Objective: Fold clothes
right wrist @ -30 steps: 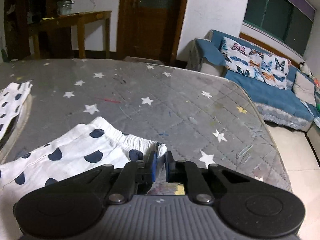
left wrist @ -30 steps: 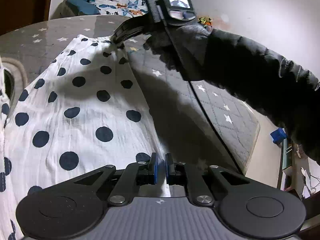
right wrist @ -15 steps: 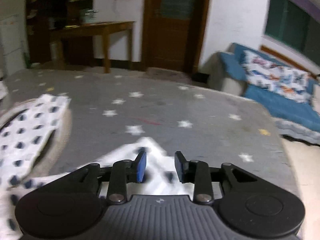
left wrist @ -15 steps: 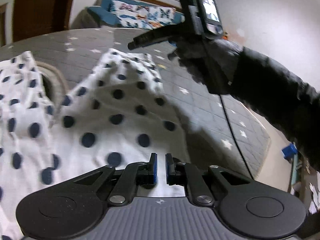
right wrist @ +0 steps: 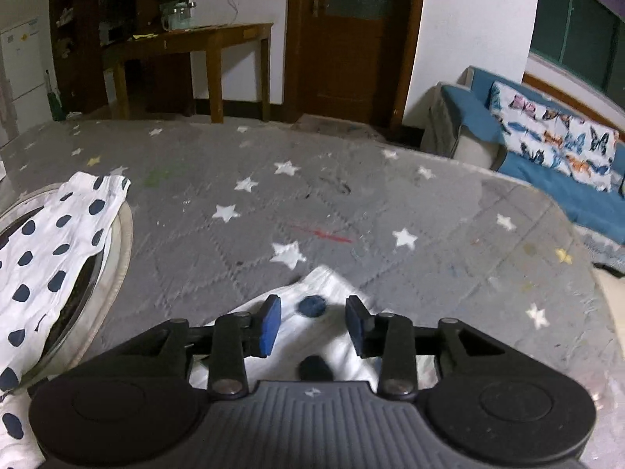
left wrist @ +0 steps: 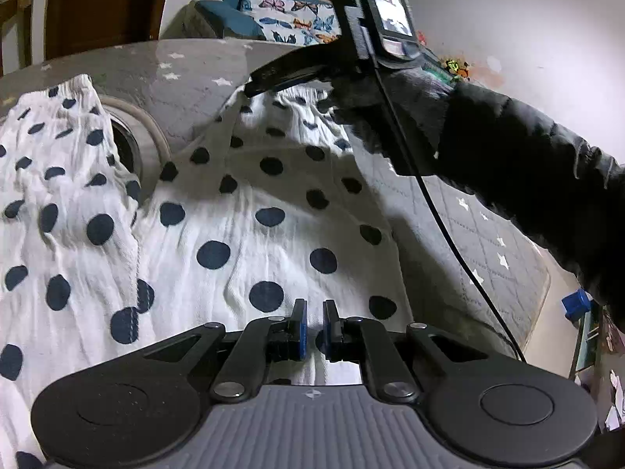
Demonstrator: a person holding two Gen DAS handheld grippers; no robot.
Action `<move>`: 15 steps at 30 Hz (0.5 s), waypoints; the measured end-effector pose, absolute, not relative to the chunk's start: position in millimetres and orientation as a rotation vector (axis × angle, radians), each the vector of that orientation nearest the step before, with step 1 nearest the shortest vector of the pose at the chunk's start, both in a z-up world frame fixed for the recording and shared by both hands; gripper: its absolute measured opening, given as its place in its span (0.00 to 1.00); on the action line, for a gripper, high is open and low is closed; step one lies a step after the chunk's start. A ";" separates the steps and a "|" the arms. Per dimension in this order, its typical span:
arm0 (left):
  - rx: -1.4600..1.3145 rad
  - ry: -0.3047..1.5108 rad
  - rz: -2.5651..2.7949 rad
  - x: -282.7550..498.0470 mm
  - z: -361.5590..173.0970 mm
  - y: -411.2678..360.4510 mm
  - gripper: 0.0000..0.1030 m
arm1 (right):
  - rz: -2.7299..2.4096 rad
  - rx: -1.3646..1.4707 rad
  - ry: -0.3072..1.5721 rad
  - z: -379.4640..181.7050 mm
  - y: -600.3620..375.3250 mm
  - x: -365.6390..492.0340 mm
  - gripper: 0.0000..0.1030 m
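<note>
Beside the garment (right wrist: 58,258), a round rim (right wrist: 117,269); sofa (right wrist: 547,156) beyond.

A wooden side table (right wrist: 187,39) is seen upper left, a brown door (right wrist: 351,35) at centre, a blue sofa (right wrist: 547,148) with butterfly cushions at right, beneath a dark window (right wrist: 578,35).

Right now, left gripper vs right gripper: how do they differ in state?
The left gripper has its fingers nearly closed, pinching the near edge of the polka-dot garment; the right gripper has its fingers spread wide with cloth lying loose between them, gripping nothing. The left sits low against the cloth; the right, seen from the left wrist view, hovers above the garment's far end. Both have blue pads and point at the same garment.
</note>
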State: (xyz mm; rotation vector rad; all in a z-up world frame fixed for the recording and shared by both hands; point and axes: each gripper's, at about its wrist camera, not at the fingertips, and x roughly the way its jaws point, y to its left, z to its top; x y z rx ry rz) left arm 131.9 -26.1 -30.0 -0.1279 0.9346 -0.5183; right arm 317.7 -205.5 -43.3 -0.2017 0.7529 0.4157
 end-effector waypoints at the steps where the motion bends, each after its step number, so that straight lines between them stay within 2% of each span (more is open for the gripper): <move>1: -0.129 0.929 -0.513 131.0 -28.4 -24.5 0.09 | 0.420 -0.200 0.749 -40.1 -207.1 314.3 0.37; 6: -0.120 0.913 -0.463 127.3 -22.2 -13.5 0.09 | 0.502 -0.221 0.753 -28.2 -214.8 269.8 0.45; 15: -0.089 0.871 -0.348 117.2 -10.4 16.3 0.11 | 0.690 -0.291 0.783 -23.6 -213.2 153.9 0.52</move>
